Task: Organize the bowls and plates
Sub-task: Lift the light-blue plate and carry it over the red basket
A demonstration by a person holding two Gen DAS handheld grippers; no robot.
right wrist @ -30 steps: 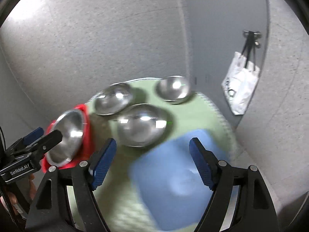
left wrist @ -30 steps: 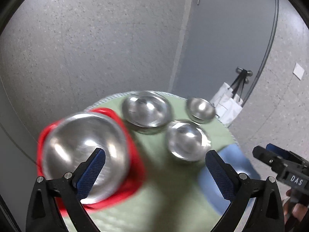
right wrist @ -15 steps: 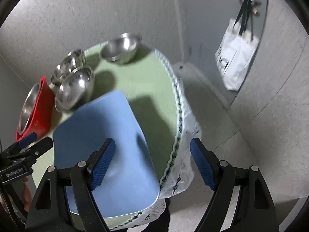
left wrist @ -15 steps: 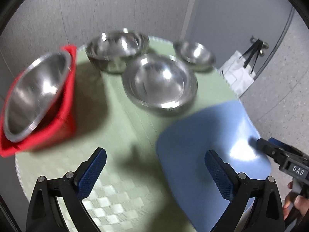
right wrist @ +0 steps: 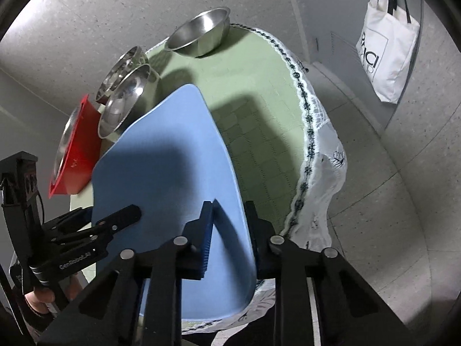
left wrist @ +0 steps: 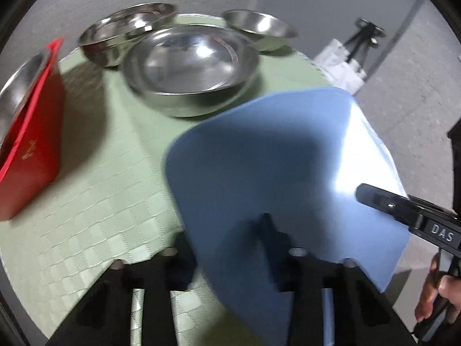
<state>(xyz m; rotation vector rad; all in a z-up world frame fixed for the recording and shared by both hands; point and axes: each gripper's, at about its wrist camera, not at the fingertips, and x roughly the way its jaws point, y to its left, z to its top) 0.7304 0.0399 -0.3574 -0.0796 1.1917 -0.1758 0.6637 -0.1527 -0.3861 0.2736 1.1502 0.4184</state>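
A flat blue plate (left wrist: 273,155) lies at the near edge of the green-clothed round table (left wrist: 86,201). My left gripper (left wrist: 227,242) has its jaws closing on the plate's near edge, one finger on top and the other beneath; the picture is blurred there. My right gripper (right wrist: 229,225) has its jaws closing on the plate's (right wrist: 161,167) right edge, pads against it. Each gripper shows in the other's view: the right (left wrist: 374,199), the left (right wrist: 126,213). Steel bowls stand behind: a large one (left wrist: 190,66), another (left wrist: 124,37), and a small one (left wrist: 259,28).
A red box (left wrist: 31,144) at the table's left holds a further steel bowl (left wrist: 14,95). The cloth's lace hem (right wrist: 311,132) hangs over the right edge. A white tote bag (right wrist: 386,49) hangs on the wall beyond. A hand (left wrist: 432,294) holds the right gripper.
Both grippers came down toward the table's near edge and went from wide open to closed around the blue plate's edges. The bowls stayed where they were.
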